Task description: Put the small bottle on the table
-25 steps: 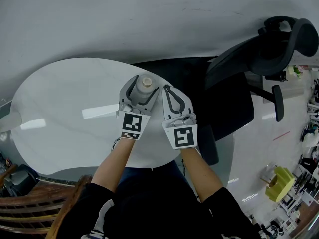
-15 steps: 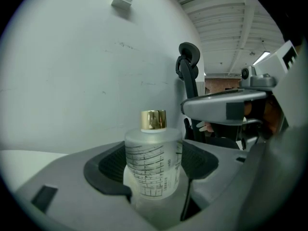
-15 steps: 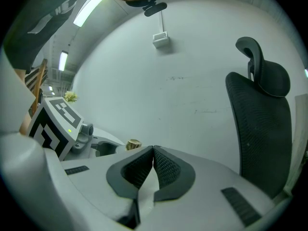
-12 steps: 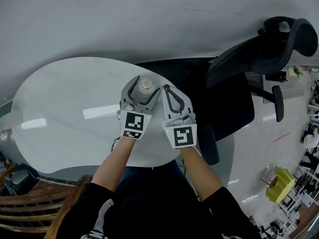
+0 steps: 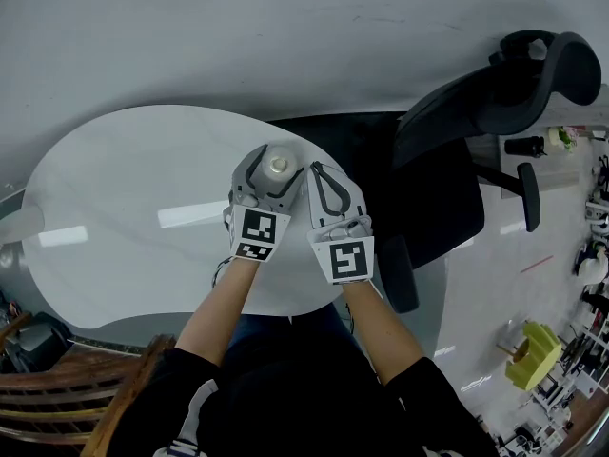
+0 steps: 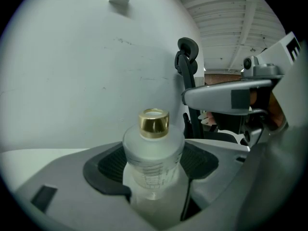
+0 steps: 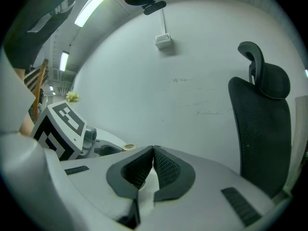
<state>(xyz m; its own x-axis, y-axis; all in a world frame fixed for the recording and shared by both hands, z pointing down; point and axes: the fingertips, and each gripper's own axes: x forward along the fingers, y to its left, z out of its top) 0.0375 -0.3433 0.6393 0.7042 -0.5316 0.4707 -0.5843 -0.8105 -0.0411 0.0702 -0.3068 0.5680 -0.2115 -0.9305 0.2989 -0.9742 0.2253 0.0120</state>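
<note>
A small frosted bottle (image 6: 153, 162) with a gold cap stands upright between the black pads of my left gripper (image 6: 154, 170), which is shut on its body. In the head view the bottle (image 5: 277, 168) and left gripper (image 5: 271, 171) are over the right part of the white table (image 5: 124, 208), near its far edge. I cannot tell whether the bottle's base touches the tabletop. My right gripper (image 5: 321, 173) is just right of it, shut with nothing between its pads. In the right gripper view the jaws (image 7: 153, 153) meet at their tips, and the gold cap (image 7: 128, 147) peeks out at left.
A black office chair (image 5: 476, 112) stands right of the table, close behind the right gripper; its back (image 7: 262, 124) fills the right gripper view's right side. A wooden chair (image 5: 57, 407) is at the lower left. A plain white wall (image 6: 86, 71) lies ahead.
Both grippers have stayed almost still; the left one with the bottle has shifted very slightly. No grip has changed.
</note>
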